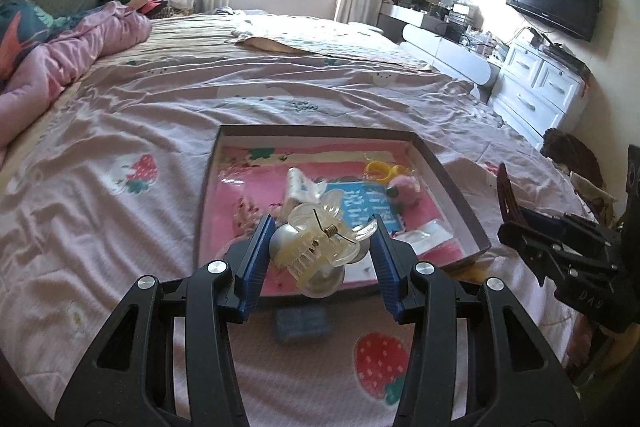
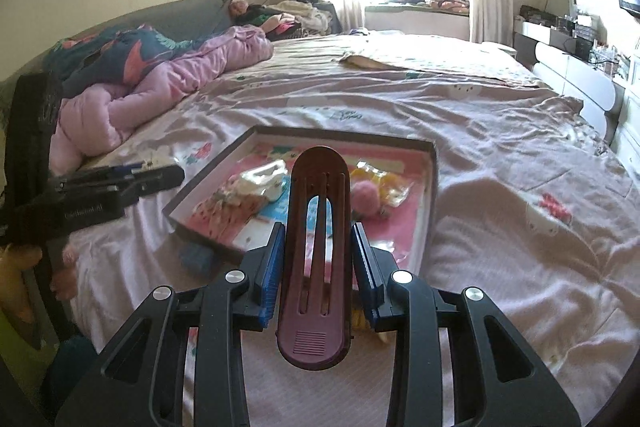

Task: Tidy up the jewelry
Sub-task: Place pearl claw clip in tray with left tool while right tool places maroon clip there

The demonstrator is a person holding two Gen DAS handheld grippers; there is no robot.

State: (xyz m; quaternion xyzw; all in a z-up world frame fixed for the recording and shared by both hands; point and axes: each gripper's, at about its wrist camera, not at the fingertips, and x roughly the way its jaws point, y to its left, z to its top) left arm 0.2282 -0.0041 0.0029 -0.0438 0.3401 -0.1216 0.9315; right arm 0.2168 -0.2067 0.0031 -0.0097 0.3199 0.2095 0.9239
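Left gripper point(image 1: 318, 239) clamps the clear claw clip point(image 1: 316, 247); right gripper point(image 2: 318, 259) pinches the maroon barrette point(image 2: 316, 251) upright between its fingers. Tray point(image 1: 452, 179) lies just beyond both sets of fingertips. We'd lower each piece inside the rim before opening.

left claw point(image 1: 320, 227): clamped on a load | right claw point(image 2: 318, 235): clamped on a load

A big bed point(image 1: 168, 99) has a pink sheet with strawberries. A flat box tray point(image 1: 460, 195) sits on it. A small blue pad point(image 1: 302, 323) lies just beside the tray. A pink quilt point(image 1: 72, 55) is bunched up far off.
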